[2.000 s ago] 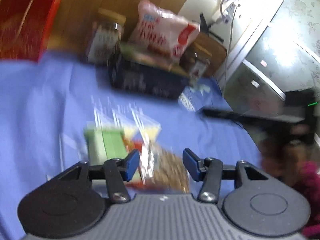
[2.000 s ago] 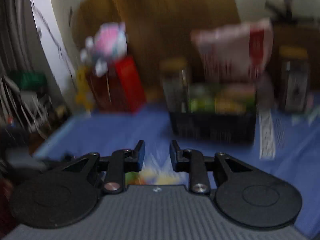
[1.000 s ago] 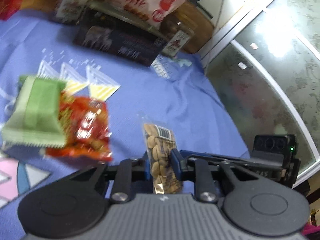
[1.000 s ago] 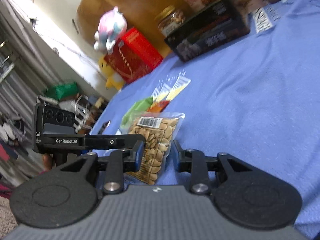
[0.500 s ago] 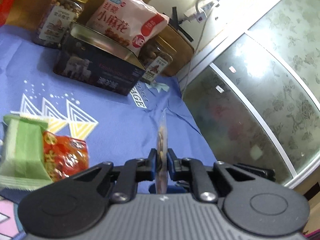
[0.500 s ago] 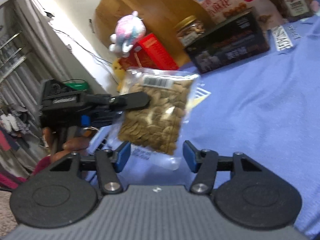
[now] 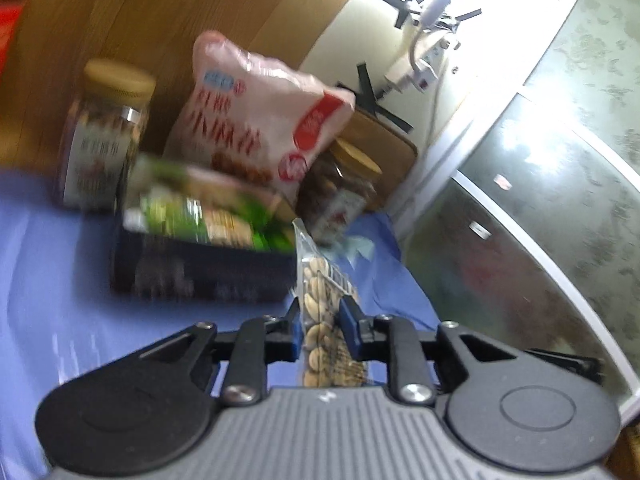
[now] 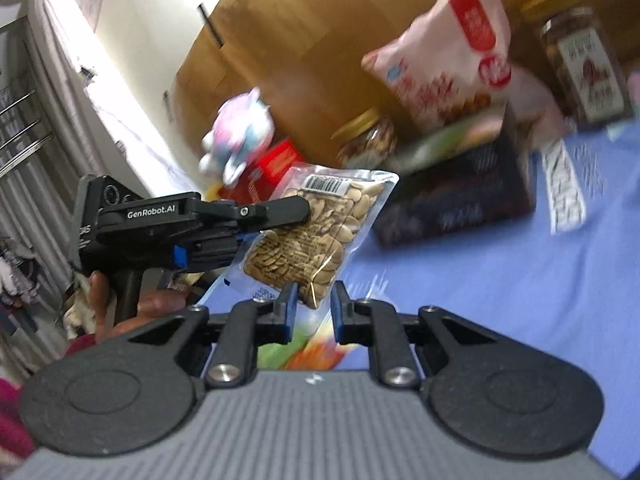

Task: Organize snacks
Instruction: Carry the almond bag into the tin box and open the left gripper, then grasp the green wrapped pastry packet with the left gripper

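My left gripper [image 7: 322, 322] is shut on a clear bag of nuts [image 7: 325, 312] and holds it edge-on in the air in front of the dark snack box [image 7: 200, 268]. From the right wrist view the same bag of nuts [image 8: 320, 232] hangs from the left gripper [image 8: 276, 216], which a hand holds at the left. My right gripper [image 8: 312, 310] has its jaws narrowly apart just below the bag's lower corner; whether it touches the bag is unclear. The dark box [image 8: 460, 204] holds green packets.
Behind the box stand a pink-white snack bag [image 7: 256, 120], a nut jar on the left [image 7: 104, 132] and another jar on the right [image 7: 340, 192]. A plush toy [image 8: 240, 136] and red box [image 8: 276, 164] sit far left. The blue cloth [image 8: 500, 300] covers the table. A glass door [image 7: 540, 220] is at the right.
The left gripper has carried the nut bag up and closer to the dark box. The right gripper's jaws have narrowed from wide open and now sit under the bag's corner.
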A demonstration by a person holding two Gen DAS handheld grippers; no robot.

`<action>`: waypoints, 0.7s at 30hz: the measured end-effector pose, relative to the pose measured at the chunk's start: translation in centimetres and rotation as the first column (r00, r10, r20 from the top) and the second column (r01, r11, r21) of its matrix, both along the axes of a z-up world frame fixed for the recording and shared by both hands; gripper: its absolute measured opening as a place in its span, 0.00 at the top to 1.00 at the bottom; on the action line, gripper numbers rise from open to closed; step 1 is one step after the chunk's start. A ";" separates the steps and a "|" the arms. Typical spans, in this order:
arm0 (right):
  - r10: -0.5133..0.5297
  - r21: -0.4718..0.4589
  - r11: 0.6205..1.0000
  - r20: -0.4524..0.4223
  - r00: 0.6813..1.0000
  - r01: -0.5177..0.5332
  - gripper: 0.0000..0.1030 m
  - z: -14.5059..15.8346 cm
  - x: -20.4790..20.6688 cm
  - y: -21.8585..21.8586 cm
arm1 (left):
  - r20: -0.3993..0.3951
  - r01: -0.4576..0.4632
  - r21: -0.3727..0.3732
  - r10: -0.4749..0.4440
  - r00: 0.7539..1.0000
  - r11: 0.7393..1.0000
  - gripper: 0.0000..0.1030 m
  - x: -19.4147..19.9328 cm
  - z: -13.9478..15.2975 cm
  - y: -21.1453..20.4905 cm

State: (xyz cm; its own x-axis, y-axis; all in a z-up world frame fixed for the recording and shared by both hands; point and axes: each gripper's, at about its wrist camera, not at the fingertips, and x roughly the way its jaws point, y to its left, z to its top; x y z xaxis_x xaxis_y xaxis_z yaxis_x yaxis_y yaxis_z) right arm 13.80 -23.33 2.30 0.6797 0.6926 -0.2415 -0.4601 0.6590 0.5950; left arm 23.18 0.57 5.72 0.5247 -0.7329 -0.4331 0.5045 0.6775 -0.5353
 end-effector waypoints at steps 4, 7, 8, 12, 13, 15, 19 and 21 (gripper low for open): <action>-0.056 0.007 0.998 -0.005 0.998 0.056 0.80 0.9 4.8 -1.3 | 0.029 -0.048 0.060 0.046 0.999 0.997 0.76 5.0 1.0 -2.2; -0.100 -0.028 0.995 0.002 0.995 0.100 0.80 1.4 8.3 -1.8 | 0.051 -0.092 0.120 0.086 0.995 0.989 0.73 8.5 0.8 -3.9; -0.117 -0.046 0.992 0.004 0.993 0.117 0.80 1.4 9.2 -1.9 | 0.051 -0.106 0.141 0.100 0.994 0.984 0.69 9.7 0.5 -4.5; -0.245 -0.211 0.944 0.069 0.967 0.255 0.77 1.0 11.7 -1.9 | 0.030 -0.122 0.215 0.118 0.993 0.969 0.67 12.6 -1.6 -6.7; -0.290 -0.253 0.918 0.095 0.952 0.305 0.76 0.8 11.9 -1.9 | 0.038 -0.126 0.245 0.120 0.992 0.961 0.67 12.9 -2.1 -7.3; -0.349 -0.276 0.889 0.110 0.931 0.365 0.70 0.4 12.0 -2.5 | 0.062 -0.131 0.294 0.118 0.991 0.947 0.66 13.1 -2.8 -8.3; -0.411 -0.185 0.887 0.098 0.906 0.422 0.69 0.2 9.9 -4.7 | 0.066 -0.110 0.282 0.095 0.993 0.953 0.66 11.9 -3.0 -7.8; -0.415 -0.140 0.896 0.072 0.907 0.421 0.69 0.3 8.9 -5.3 | 0.073 -0.109 0.273 0.092 0.993 0.956 0.66 10.8 -2.4 -6.7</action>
State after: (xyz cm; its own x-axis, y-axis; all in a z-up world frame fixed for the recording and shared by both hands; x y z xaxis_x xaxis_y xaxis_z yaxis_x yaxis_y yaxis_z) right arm 22.71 -28.62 2.59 0.9097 0.3006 -0.2866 -0.1434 0.8749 0.4625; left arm 34.00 -6.09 3.28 0.6200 -0.5318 -0.5769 0.4514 0.8432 -0.2921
